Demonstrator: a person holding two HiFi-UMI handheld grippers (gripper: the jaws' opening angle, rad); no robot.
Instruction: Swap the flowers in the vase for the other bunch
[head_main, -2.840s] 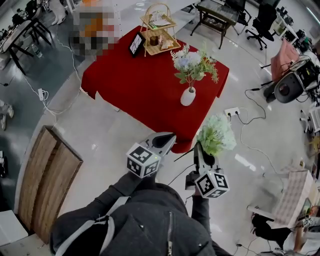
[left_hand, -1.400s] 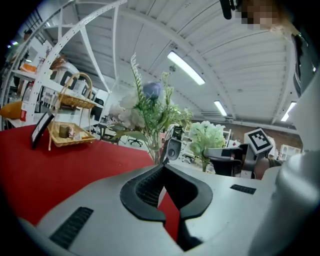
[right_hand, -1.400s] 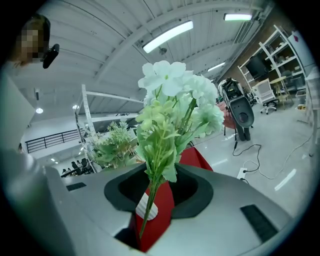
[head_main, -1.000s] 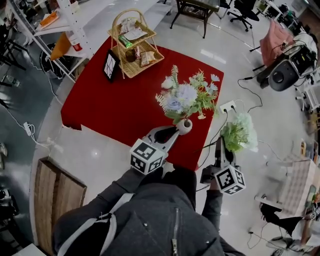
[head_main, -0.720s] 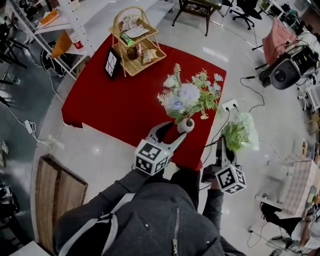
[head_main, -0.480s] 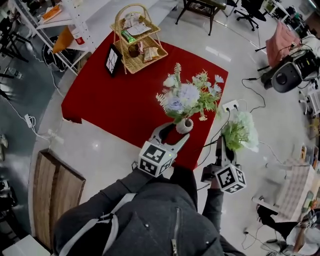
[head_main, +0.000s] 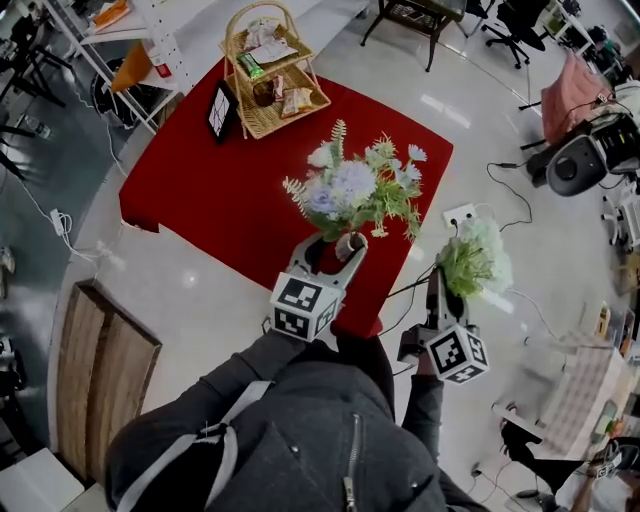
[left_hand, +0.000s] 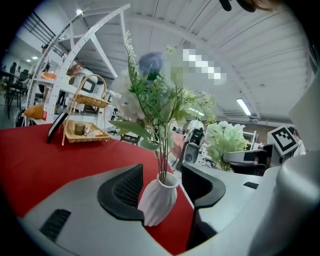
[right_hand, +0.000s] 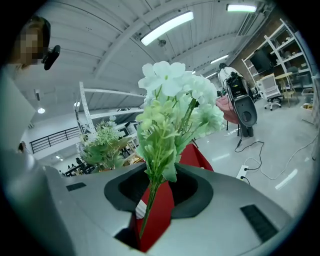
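Note:
A white ribbed vase (head_main: 347, 246) (left_hand: 159, 199) stands near the front edge of the red table (head_main: 230, 170). It holds a bunch of blue, white and green flowers (head_main: 355, 190) (left_hand: 152, 95). My left gripper (head_main: 330, 250) (left_hand: 161, 187) is open, its two jaws on either side of the vase body; I cannot tell whether the left pad touches it. My right gripper (head_main: 437, 285) (right_hand: 152, 200) is off the table's right corner, shut on the stems of a pale green and white bunch (head_main: 472, 258) (right_hand: 175, 110), which it holds upright.
At the table's far end stand a two-tier wicker basket (head_main: 268, 70) and a small picture frame (head_main: 218, 112). A power strip (head_main: 460, 213) with cables lies on the floor to the right. A wooden bench (head_main: 95, 370) is at the left. Office chairs and equipment stand further back.
My left gripper's jaws went from shut to wide open and came forward round the vase. The right gripper kept its hold on the green and white bunch and shifted only slightly.

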